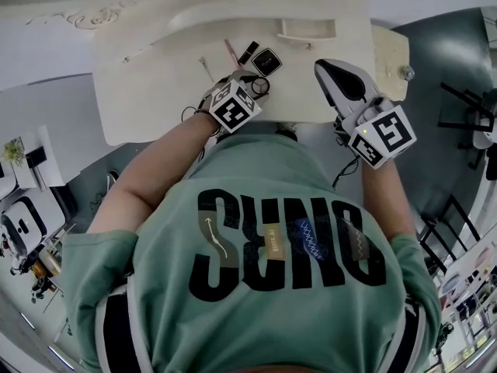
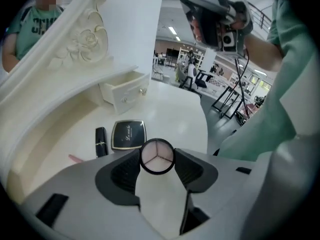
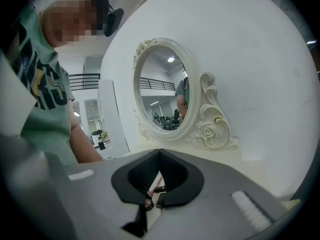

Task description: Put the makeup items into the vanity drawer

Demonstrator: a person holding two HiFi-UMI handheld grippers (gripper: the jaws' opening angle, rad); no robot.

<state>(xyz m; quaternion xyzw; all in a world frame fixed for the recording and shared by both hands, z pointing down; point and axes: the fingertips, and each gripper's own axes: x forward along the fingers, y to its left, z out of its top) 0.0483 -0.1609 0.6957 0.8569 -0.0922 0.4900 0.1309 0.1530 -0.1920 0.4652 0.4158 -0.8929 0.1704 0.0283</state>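
Observation:
A small round case point(image 2: 157, 156) with a three-part top lies on the white vanity top point(image 1: 155, 92), held at its sides between the pads of my left gripper point(image 2: 157, 160). In the head view that gripper point(image 1: 252, 85) is at the table's middle. Just beyond it lie a square black compact point(image 2: 128, 134), a black lipstick point(image 2: 101, 141) and a pink pencil point(image 2: 75, 158). The small drawer point(image 2: 125, 95) stands pulled out at the back. My right gripper point(image 1: 323, 67) hovers to the right, shut and empty; its tips point(image 3: 160, 153) meet.
An oval mirror point(image 3: 162, 91) in a carved white frame rises at the back of the vanity. A thin white stick point(image 1: 206, 68) lies left of the makeup. The table's front edge point(image 1: 233, 130) runs close to the person's body.

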